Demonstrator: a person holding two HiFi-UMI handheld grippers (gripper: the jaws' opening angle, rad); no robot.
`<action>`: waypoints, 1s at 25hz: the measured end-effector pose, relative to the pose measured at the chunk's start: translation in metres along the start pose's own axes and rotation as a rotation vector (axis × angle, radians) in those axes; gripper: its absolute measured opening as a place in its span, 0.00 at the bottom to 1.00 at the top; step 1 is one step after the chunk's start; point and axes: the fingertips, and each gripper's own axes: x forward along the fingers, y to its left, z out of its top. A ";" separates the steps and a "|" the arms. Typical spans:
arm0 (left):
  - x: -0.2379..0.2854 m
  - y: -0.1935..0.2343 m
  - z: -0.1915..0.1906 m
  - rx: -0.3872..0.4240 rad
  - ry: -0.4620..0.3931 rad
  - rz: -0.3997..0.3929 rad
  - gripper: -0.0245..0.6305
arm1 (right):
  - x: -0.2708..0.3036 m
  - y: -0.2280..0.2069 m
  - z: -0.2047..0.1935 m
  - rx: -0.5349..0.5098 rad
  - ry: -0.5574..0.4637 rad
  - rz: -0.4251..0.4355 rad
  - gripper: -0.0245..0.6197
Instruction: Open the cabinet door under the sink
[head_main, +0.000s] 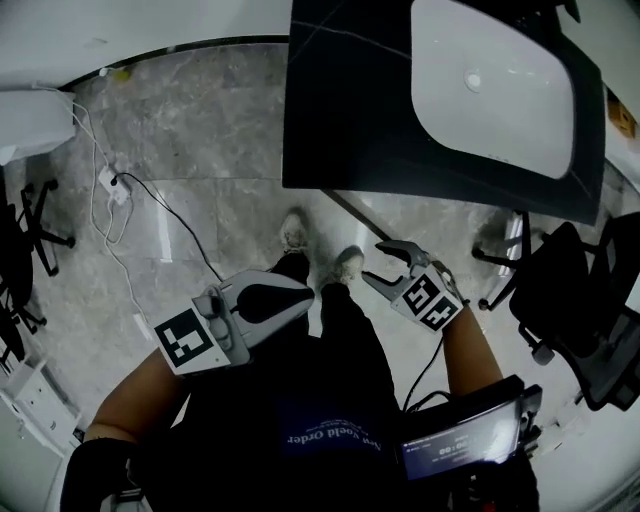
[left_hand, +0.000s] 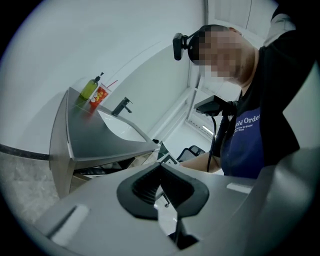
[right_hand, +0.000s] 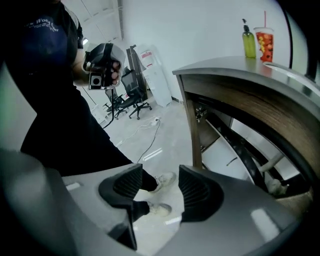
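Seemingly past the pull, cabinet (right_hand: 235, 145) gaping below the one-o'clock sink (head_main: 495, 85), right gripper (head_main: 378, 262) released, left gripper (head_main: 308, 297) clenched empty; next, just withdraw.

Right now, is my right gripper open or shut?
Open: in the right gripper view, the right gripper has its jaws apart, and only the person's shoes and the floor show between them.

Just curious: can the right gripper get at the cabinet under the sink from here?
Probably yes: the right gripper has its jaws apart and empty, and nothing but open floor lies between it and the cabinet.
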 end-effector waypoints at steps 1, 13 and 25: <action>0.000 0.000 0.000 0.010 0.019 -0.022 0.04 | 0.003 0.001 0.000 0.010 -0.008 -0.025 0.40; 0.012 -0.044 -0.041 0.062 0.096 -0.165 0.04 | -0.005 -0.030 0.011 0.368 -0.303 -0.397 0.37; -0.076 -0.085 -0.070 0.045 0.088 -0.098 0.04 | 0.051 0.001 -0.006 0.480 0.018 -0.435 0.18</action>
